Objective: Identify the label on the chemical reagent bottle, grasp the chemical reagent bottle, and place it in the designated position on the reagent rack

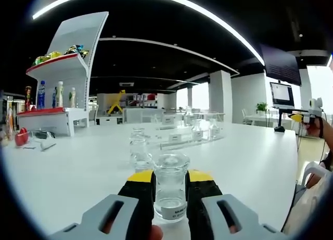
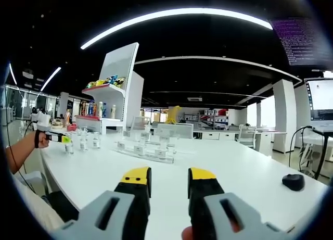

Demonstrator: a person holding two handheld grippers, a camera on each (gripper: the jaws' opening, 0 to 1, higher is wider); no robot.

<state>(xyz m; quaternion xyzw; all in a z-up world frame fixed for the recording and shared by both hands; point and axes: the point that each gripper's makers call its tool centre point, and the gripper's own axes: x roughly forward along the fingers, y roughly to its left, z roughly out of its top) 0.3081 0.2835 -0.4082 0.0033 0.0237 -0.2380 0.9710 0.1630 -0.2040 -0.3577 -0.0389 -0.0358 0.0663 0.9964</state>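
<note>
Sitting between left gripper (image 1: 170,190) fingers (image 1: 136,198), reagent bottle (image 1: 170,185)

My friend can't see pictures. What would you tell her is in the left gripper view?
The left gripper is shut on a clear glass bottle with a white label near its bottom, holding it upright above a big white table. More small clear bottles and a see-through rack stand farther back, and a white shelf with drinks and snacks is off to the left.

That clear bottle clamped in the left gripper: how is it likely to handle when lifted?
The reagent bottle looks like clear glass, so probably rigid, fragile and slippery between the left gripper jaws. It appears nearly empty, so likely light. Standing upright on the white table, its narrow shape might tip if nudged.
</note>
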